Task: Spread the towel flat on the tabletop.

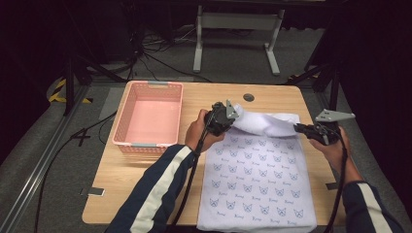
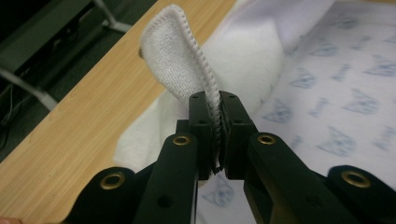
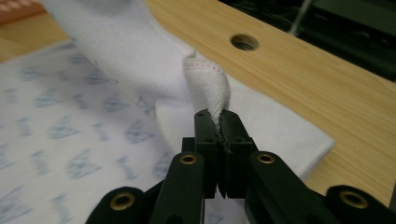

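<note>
Pink basket (image 1: 148, 115) sits left, unused. Left hand-held gripper (image 1: 228, 116) pinches the far-left corner of the white printed cloth (image 1: 255, 179) on the counter (image 1: 145, 184); right hand-held gripper (image 1: 302, 129) pinches the far-right corner. Lift both evenly, keep the edge taut, fold toward the near hem.

Beyond your fingers, a grey carpeted floor (image 1: 311, 53) carries black cables (image 1: 160, 48) and a white stand (image 1: 238, 29); the surroundings seem dark-curtained.

Soft, perhaps terry cloth (image 1: 257, 179); matt wood-grain table (image 1: 145, 179); pink plastic basket (image 1: 148, 119).
</note>
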`<action>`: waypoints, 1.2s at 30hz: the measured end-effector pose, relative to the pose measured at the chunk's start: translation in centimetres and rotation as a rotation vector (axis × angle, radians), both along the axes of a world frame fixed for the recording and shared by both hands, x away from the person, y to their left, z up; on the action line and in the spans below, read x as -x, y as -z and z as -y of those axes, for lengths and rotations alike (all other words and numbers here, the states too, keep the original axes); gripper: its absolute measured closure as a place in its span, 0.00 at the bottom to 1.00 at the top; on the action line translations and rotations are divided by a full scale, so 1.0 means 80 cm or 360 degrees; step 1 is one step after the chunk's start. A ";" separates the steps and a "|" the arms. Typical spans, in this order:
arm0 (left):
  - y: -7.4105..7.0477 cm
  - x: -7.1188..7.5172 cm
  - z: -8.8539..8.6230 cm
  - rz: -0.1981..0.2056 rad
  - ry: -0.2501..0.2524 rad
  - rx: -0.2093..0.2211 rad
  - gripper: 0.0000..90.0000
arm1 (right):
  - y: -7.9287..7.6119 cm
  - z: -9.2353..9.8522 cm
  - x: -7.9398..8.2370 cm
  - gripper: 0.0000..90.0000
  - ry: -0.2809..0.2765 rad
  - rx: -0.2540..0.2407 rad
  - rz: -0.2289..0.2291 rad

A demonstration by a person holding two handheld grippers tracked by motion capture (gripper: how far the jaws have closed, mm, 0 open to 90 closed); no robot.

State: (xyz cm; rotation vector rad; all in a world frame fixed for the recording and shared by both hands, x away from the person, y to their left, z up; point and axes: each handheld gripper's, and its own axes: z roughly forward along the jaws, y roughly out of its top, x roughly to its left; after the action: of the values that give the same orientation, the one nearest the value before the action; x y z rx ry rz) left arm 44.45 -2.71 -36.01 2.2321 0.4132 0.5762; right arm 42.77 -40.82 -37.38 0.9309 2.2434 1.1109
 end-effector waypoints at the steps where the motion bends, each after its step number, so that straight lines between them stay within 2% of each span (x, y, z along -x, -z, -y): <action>1: 0.002 0.016 -0.008 0.0020 0.0054 -0.0006 0.95 | -0.005 0.001 0.014 0.97 -0.0047 -0.0002 -0.0001; 3: 0.012 0.042 -0.022 -0.0016 0.0147 0.0054 0.95 | -0.010 0.003 0.049 0.97 -0.0145 0.0005 0.0006; 6: 0.033 0.081 -0.039 -0.0052 0.0257 0.0047 0.95 | -0.002 0.000 0.091 0.97 -0.0272 0.0038 -0.0031; 8: 0.048 0.100 -0.049 -0.0111 0.0293 0.0039 0.95 | 0.010 -0.007 0.118 0.97 -0.0373 0.0067 -0.0110; 9: 0.055 0.108 -0.053 -0.0132 0.0306 0.0011 0.95 | 0.018 -0.012 0.131 0.97 -0.0422 0.0109 -0.0133; 10: 0.063 0.116 -0.058 -0.0161 0.0322 -0.0020 0.95 | 0.024 -0.015 0.141 0.97 -0.0454 0.0093 -0.0167; 12: 0.076 0.125 -0.064 -0.0238 0.0328 -0.0012 0.95 | 0.038 -0.023 0.160 0.97 -0.0523 0.0126 -0.0227; 13: 0.084 0.129 -0.067 -0.0273 0.0341 -0.0040 0.95 | 0.043 -0.024 0.165 0.97 -0.0534 0.0106 -0.0252; 14: 0.091 0.133 -0.069 -0.0285 0.0345 -0.0062 0.94 | 0.053 -0.026 0.171 0.97 -0.0560 0.0072 -0.0309; 16: 0.103 0.136 -0.070 -0.0330 0.0354 -0.0101 0.94 | 0.066 -0.031 0.181 0.97 -0.0572 0.0222 -0.0356; 17: 0.108 0.136 -0.070 -0.0340 0.0368 -0.0122 0.94 | 0.071 -0.032 0.182 0.97 -0.0563 0.0227 -0.0370; 18: 0.113 0.137 -0.068 -0.0355 0.0365 -0.0172 0.94 | 0.074 -0.031 0.183 0.97 -0.0560 0.0214 -0.0386; 19: 0.118 0.138 -0.066 -0.0341 0.0361 -0.0227 0.94 | 0.077 -0.031 0.183 0.97 -0.0552 0.0219 -0.0405; 20: 0.121 0.138 -0.064 -0.0320 0.0353 -0.0237 0.94 | 0.082 -0.031 0.182 0.97 -0.0536 0.0243 -0.0413; 21: 0.120 0.135 -0.063 -0.0332 0.0339 -0.0247 0.94 | 0.088 -0.032 0.180 0.97 -0.0494 0.0287 -0.0424; 23: 0.120 0.131 -0.061 -0.0294 0.0298 -0.0268 0.94 | 0.092 -0.027 0.174 0.97 -0.0471 0.0241 -0.0451; 26: 0.121 0.121 -0.058 -0.0293 0.0238 -0.0253 0.94 | 0.093 -0.023 0.167 0.97 -0.0416 0.0226 -0.0427; 28: 0.122 0.111 -0.054 -0.0260 0.0211 -0.0254 0.94 | 0.093 -0.020 0.160 0.97 -0.0368 0.0242 -0.0400; 30: 0.122 0.099 -0.048 -0.0276 0.0162 -0.0233 0.94 | 0.093 -0.017 0.148 0.97 -0.0320 0.0259 -0.0377; 31: 0.123 0.094 -0.044 -0.0255 0.0144 -0.0238 0.94 | 0.092 -0.017 0.143 0.97 -0.0295 0.0269 -0.0366; 33: 0.122 0.080 -0.036 -0.0247 0.0112 -0.0244 0.94 | 0.092 -0.013 0.127 0.97 -0.0247 0.0299 -0.0330; 34: 0.122 0.071 -0.029 -0.0218 0.0096 -0.0253 0.94 | 0.092 -0.011 0.117 0.97 -0.0222 0.0309 -0.0321; 36: 0.121 0.057 -0.021 -0.0219 0.0056 -0.0245 0.94 | 0.091 -0.006 0.095 0.97 -0.0163 0.0322 -0.0302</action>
State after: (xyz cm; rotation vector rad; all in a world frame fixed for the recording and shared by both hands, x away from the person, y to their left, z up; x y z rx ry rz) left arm 39.93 -1.00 -45.73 2.4311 0.4105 0.4508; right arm 35.15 -40.30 -44.70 0.8775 2.5274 0.8465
